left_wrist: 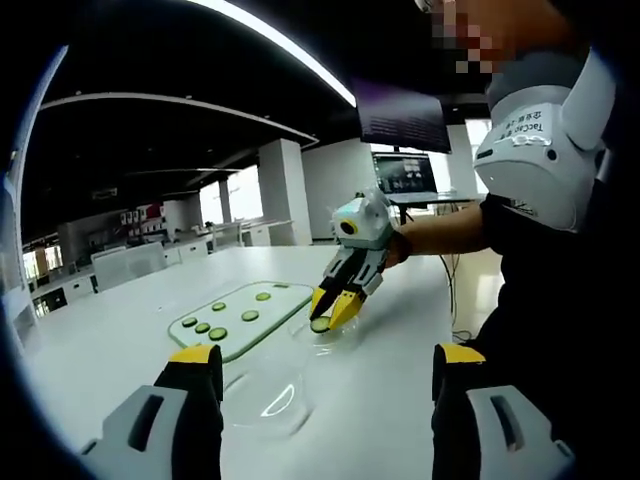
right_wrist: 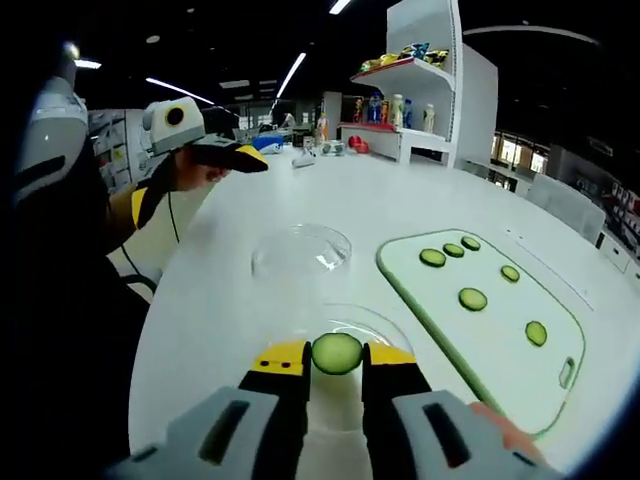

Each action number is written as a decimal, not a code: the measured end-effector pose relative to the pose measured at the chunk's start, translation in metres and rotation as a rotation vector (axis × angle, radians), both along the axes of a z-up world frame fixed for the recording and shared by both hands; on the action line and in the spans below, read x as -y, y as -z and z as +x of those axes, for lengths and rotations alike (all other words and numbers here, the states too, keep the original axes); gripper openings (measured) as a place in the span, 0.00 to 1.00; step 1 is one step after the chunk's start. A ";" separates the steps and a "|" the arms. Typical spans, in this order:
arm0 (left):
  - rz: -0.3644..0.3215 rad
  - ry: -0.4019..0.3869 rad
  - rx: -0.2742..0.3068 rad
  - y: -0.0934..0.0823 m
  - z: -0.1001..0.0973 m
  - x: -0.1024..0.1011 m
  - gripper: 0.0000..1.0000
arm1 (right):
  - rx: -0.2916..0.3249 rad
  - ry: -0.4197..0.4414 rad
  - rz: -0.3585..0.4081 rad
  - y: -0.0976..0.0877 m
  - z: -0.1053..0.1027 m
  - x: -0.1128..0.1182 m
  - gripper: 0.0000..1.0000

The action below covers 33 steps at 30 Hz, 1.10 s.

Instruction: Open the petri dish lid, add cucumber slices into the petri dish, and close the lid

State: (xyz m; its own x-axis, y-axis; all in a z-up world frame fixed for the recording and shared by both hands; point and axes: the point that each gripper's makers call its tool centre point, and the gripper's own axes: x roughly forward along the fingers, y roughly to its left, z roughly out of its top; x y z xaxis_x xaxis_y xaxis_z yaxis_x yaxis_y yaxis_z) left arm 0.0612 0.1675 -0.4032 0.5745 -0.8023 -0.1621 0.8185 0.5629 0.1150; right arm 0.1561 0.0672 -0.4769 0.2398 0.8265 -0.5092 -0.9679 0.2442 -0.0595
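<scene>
Both grippers, left gripper [left_wrist: 325,385] and right gripper [right_wrist: 337,372], have grey bodies, black jaws and yellow tips. At two o'clock, the person's dark clothing [left_wrist: 545,290].

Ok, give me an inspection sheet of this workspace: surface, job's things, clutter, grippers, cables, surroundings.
Surface: white table, glossy, looks clean.
Job's things: green cutting board carrying six loose cucumber slices; clear petri dish base under the right gripper; clear petri dish lid off, lying apart on the table.
Clutter: nothing seen near the board.
Grippers: right gripper shut on one cucumber slice, over the dish base; left gripper open, holding nothing.
Cables: dark cable hanging past the table edge.
Surroundings: white shelf unit with coloured items, monitor, other desks, ceiling strip lights.
</scene>
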 end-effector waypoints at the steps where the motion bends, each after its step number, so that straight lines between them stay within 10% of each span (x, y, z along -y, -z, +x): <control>1: 0.004 0.000 -0.001 0.001 0.000 0.000 0.86 | -0.002 -0.001 -0.002 0.001 0.000 0.000 0.18; 33: 0.023 -0.009 0.021 -0.001 0.000 0.001 0.82 | -0.025 0.019 -0.074 0.013 0.001 0.006 0.22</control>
State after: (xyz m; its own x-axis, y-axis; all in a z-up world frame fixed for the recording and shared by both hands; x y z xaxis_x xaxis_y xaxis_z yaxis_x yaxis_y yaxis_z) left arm 0.0613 0.1669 -0.4024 0.5852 -0.7933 -0.1682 0.8107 0.5671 0.1455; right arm 0.1571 0.0616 -0.4896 0.2415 0.7822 -0.5743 -0.9646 0.2579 -0.0543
